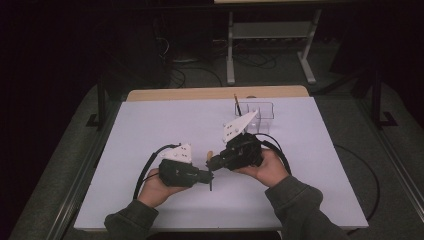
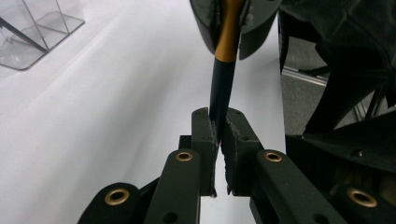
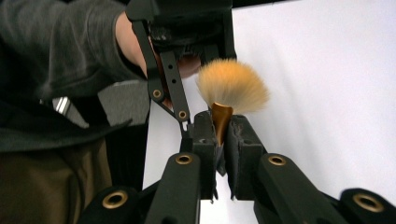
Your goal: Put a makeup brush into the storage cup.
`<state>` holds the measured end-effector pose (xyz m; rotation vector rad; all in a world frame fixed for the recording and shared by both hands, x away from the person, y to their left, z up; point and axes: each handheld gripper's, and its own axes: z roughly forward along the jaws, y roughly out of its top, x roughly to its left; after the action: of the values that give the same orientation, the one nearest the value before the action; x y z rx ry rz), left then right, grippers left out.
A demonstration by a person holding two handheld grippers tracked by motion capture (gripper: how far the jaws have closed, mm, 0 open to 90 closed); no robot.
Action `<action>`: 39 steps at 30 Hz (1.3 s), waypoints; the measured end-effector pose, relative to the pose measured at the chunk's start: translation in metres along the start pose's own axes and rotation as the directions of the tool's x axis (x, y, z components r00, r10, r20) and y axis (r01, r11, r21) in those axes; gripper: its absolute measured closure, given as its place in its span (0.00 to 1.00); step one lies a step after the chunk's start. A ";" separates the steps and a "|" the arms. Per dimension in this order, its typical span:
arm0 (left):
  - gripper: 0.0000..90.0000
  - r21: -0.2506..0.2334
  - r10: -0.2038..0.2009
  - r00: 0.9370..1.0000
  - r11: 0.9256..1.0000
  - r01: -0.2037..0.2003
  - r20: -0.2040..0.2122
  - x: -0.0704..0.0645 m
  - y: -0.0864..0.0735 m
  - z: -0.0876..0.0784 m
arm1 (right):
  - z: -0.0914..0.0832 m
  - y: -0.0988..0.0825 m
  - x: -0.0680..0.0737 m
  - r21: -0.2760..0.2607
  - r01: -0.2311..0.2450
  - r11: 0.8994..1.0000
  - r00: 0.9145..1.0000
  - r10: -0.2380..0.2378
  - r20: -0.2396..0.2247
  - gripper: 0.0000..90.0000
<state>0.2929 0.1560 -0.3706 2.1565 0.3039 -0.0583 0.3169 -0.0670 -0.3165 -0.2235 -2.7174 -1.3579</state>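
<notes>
High view: two grippers, left gripper (image 1: 209, 176) and right gripper (image 1: 212, 161), clamp one brush (image 1: 210, 156).

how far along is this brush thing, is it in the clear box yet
Not yet. Done: the makeup brush is off the table. In hand: both tongs clamp it, left tongs on the dark handle, right tongs on the gold ferrule. Left, probably: carrying it to the clear box.

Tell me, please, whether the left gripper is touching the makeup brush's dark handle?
Touching. In the left gripper view, the left gripper has both jaws closed against the brush handle, with no gap visible on either side.
</notes>
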 end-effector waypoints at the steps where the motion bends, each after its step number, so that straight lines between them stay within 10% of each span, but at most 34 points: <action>1: 0.93 -0.003 -0.004 1.000 1.000 0.004 -0.001 0.000 0.000 0.000 | 0.000 -0.001 0.001 -0.006 -0.017 1.000 1.000 0.017 0.004 0.85; 39: 0.72 0.010 -0.049 0.992 0.999 0.051 -0.120 0.004 -0.029 -0.020 | -0.018 -0.023 -0.029 0.095 -0.092 0.991 0.994 0.084 0.076 0.92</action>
<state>0.2887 0.1884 -0.3834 2.1696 0.4278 0.0410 0.3420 -0.0970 -0.3281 -0.3862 -2.7869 -1.2119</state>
